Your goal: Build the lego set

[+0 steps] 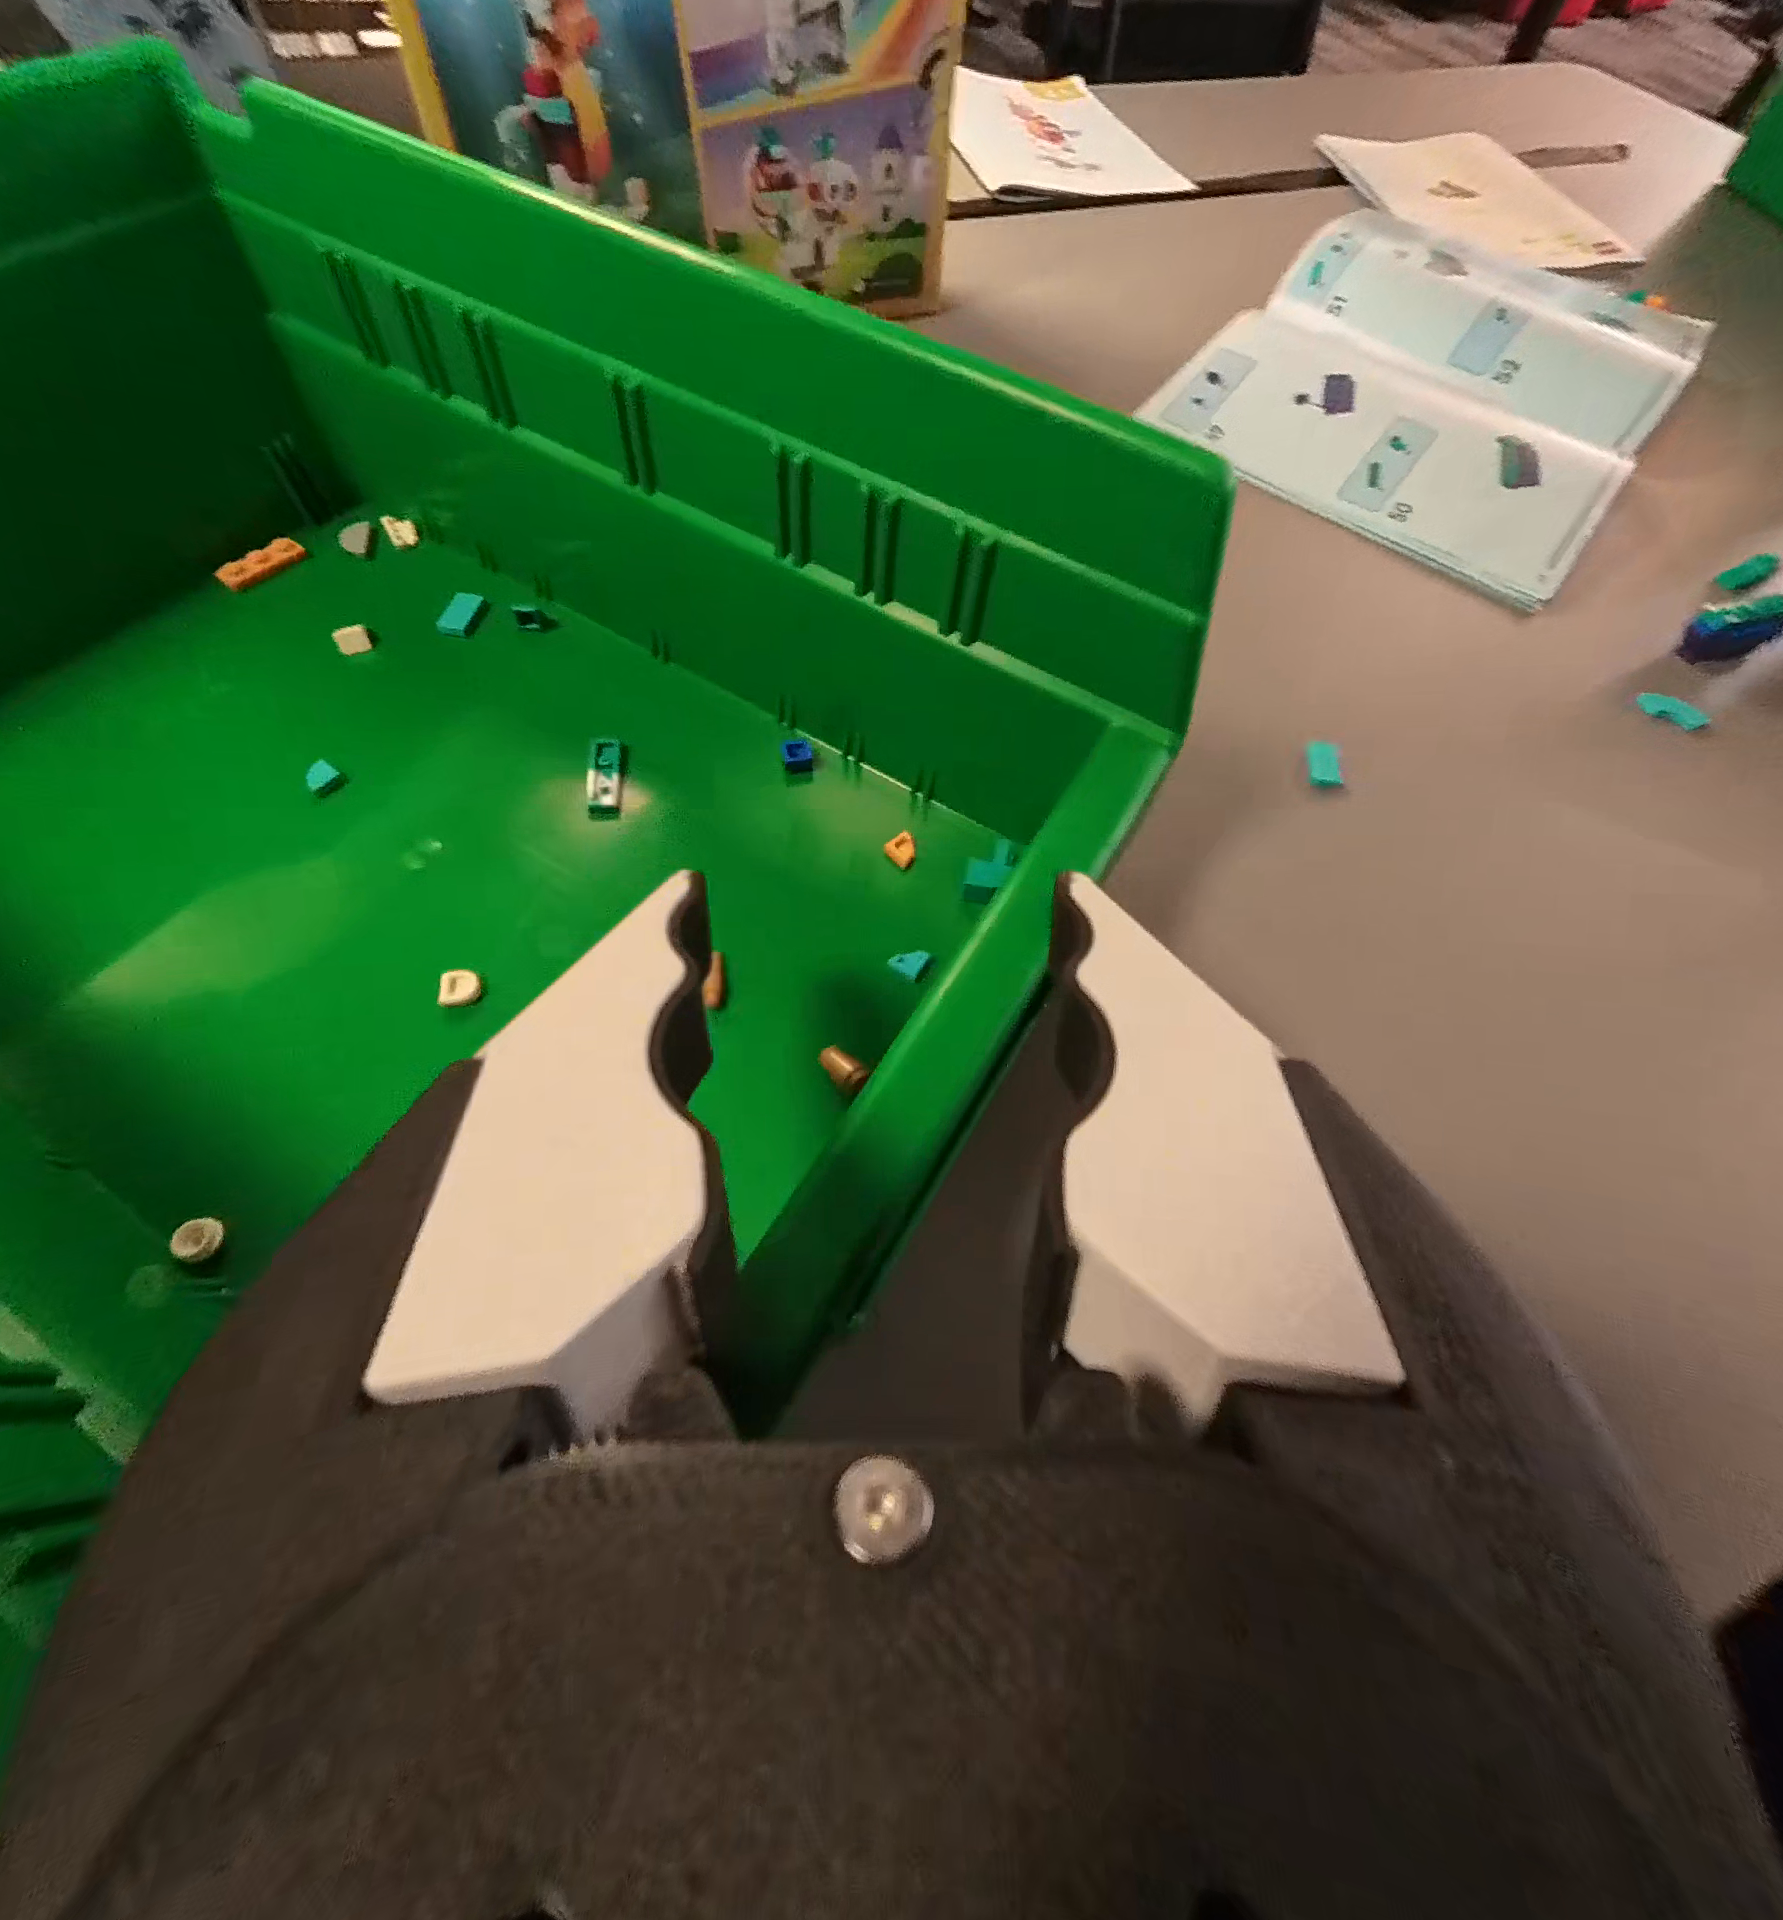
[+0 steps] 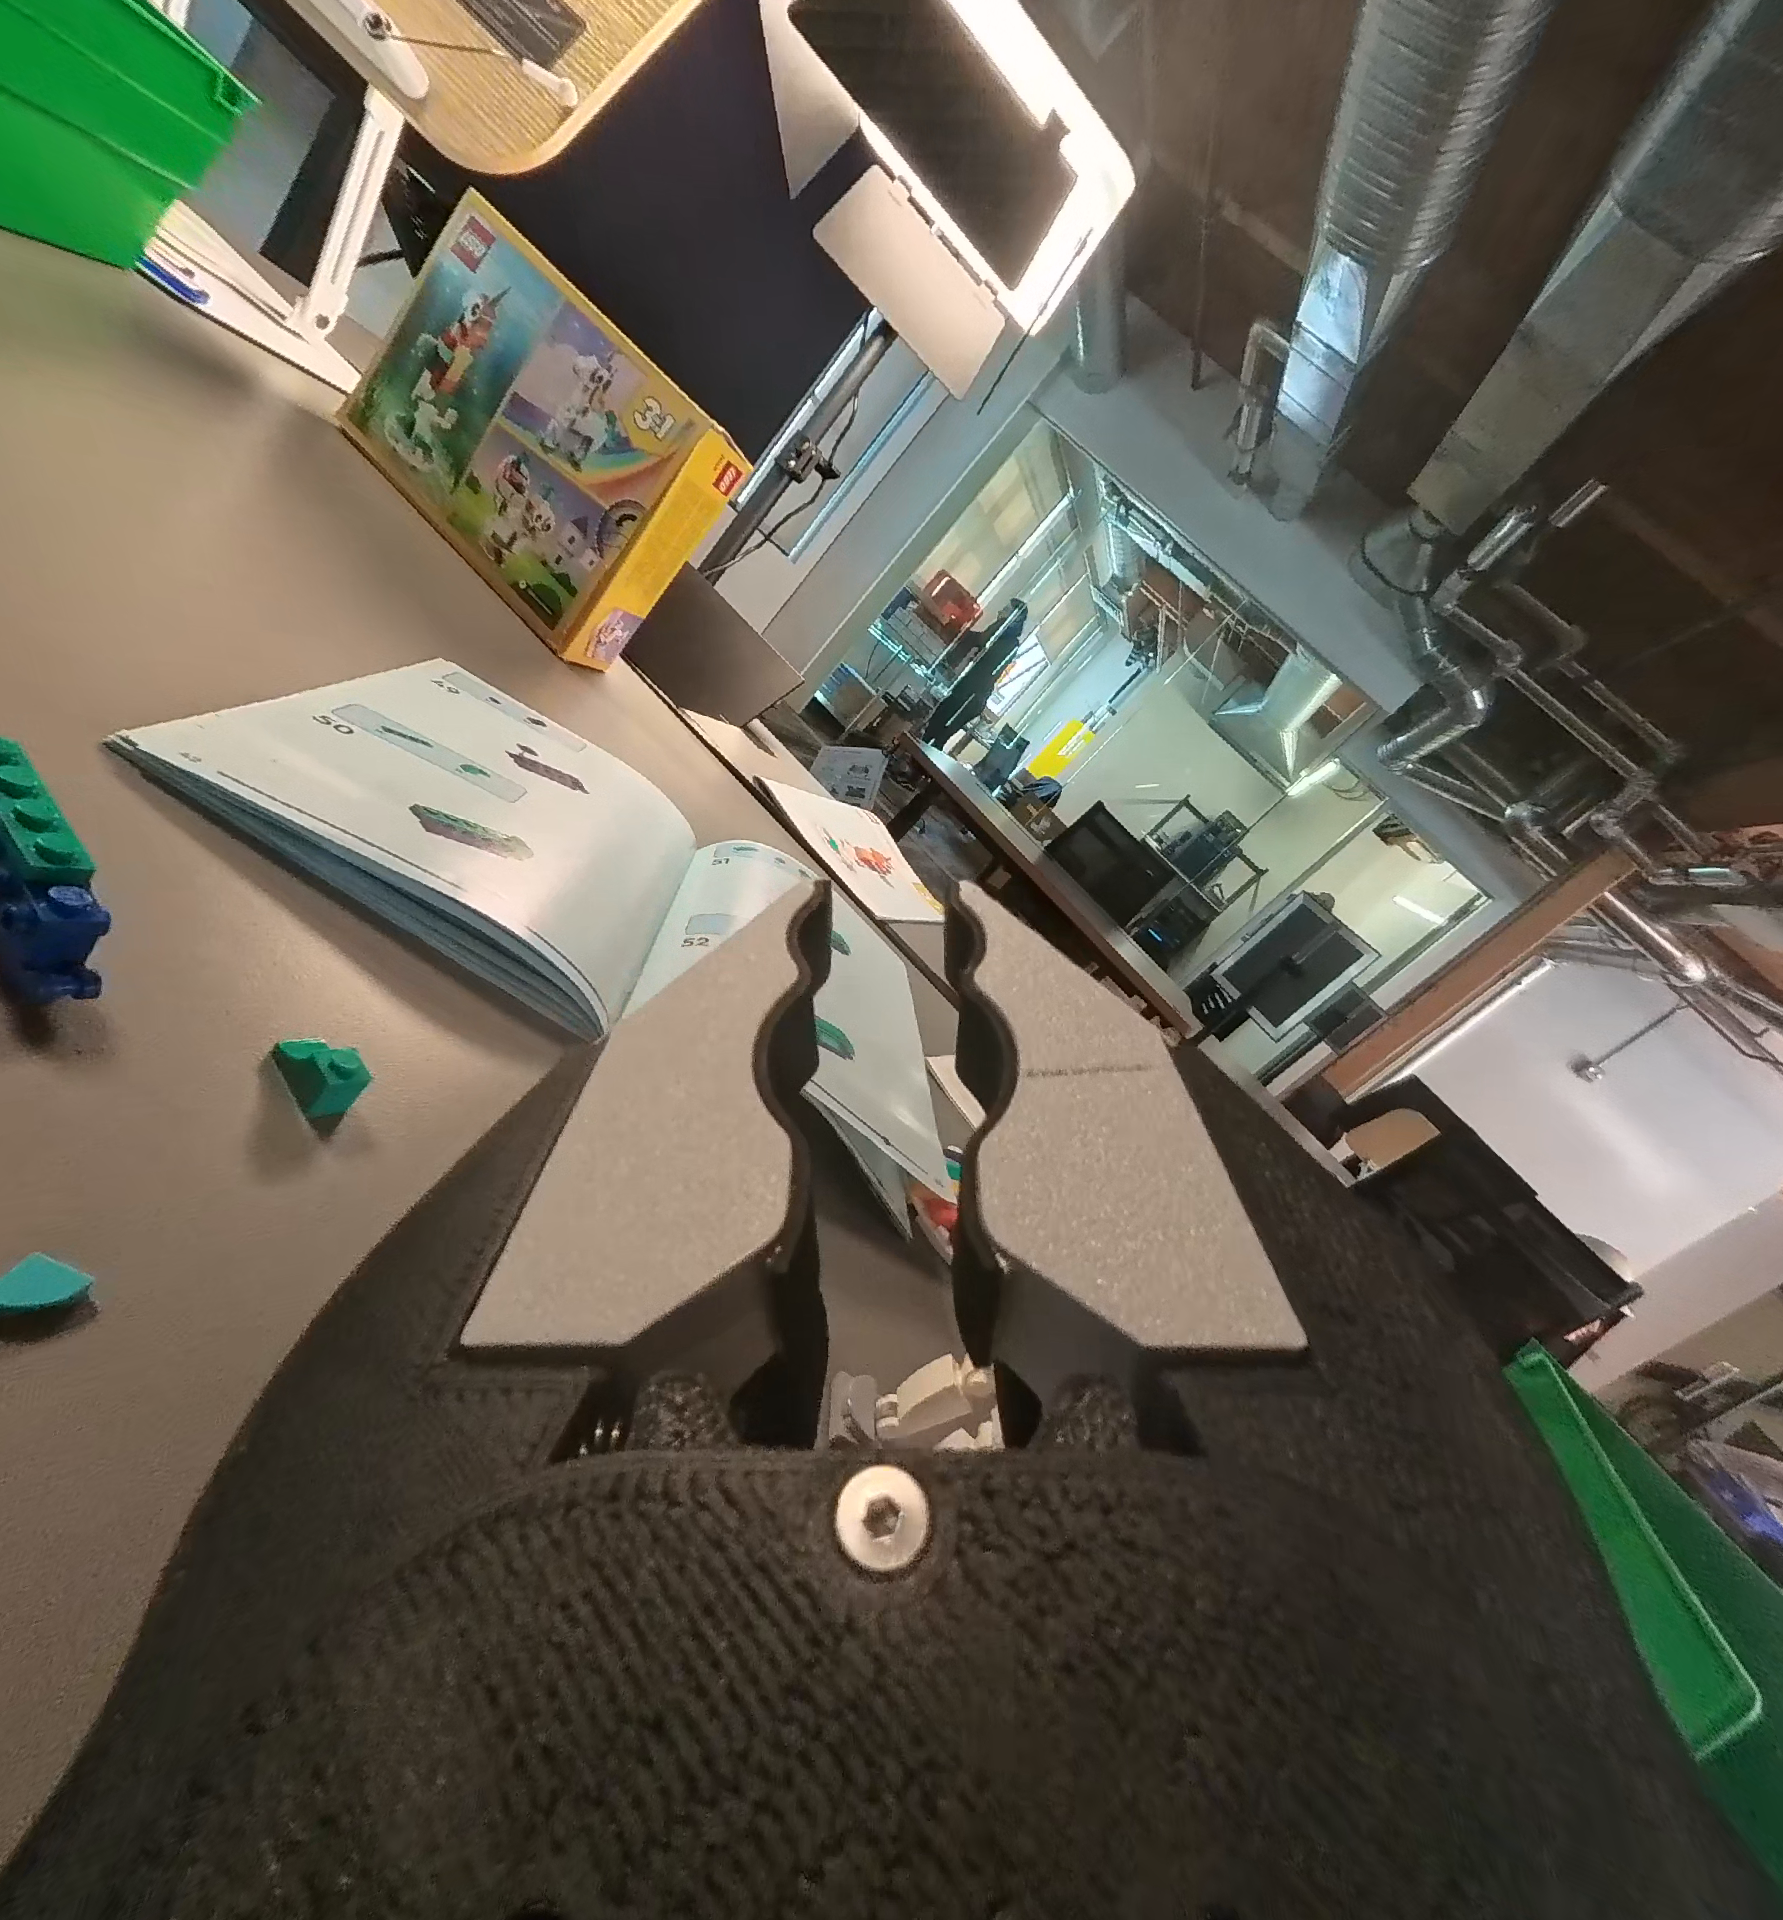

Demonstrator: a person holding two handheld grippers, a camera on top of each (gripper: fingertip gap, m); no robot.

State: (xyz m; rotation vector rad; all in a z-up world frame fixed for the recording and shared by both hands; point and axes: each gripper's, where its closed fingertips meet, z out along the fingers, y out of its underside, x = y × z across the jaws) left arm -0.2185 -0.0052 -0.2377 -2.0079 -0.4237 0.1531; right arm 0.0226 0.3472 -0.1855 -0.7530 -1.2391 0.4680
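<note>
The partly built lego model (image 2: pixel 14 862), a dark blue base with a green studded brick on top, lies on the grey table (image 2: pixel 191 540) at the left of the right wrist view; in the left wrist view it shows blurred at the far right (image 1: pixel 1737 629). Near it on the table lie loose teal pieces: a small wedge-shaped brick (image 2: pixel 321 1078) and a quarter-round tile (image 2: pixel 32 1284), with a flat teal tile (image 1: pixel 1323 764) lying apart, closer to the bin. The open instruction booklet (image 2: pixel 430 831) rests just beyond the model, pages up, and the lego box (image 2: pixel 539 468) stands on the table farther back. More pieces lie scattered over the floor of the green bin (image 1: pixel 721 343): an orange plate (image 1: pixel 259 562) near the far corner, a dark blue brick (image 1: pixel 796 753) by the side wall, a gold piece (image 1: pixel 843 1070) near the front wall, a cream round piece (image 1: pixel 197 1238) at the left, and other teal, tan and orange bits between them. The left gripper (image 1: pixel 876 894) hovers over the bin's near corner with its jaws spread wide and nothing between them; the bin's front wall runs up through the gap, one finger over the bin's inside and the other over the table. The right gripper (image 2: pixel 887 904) is tilted on its side low over the table, pointing past the booklet, its jaws parted by a moderate gap and holding nothing. A second closed booklet (image 1: pixel 1063 135) lies behind the bin.
</note>
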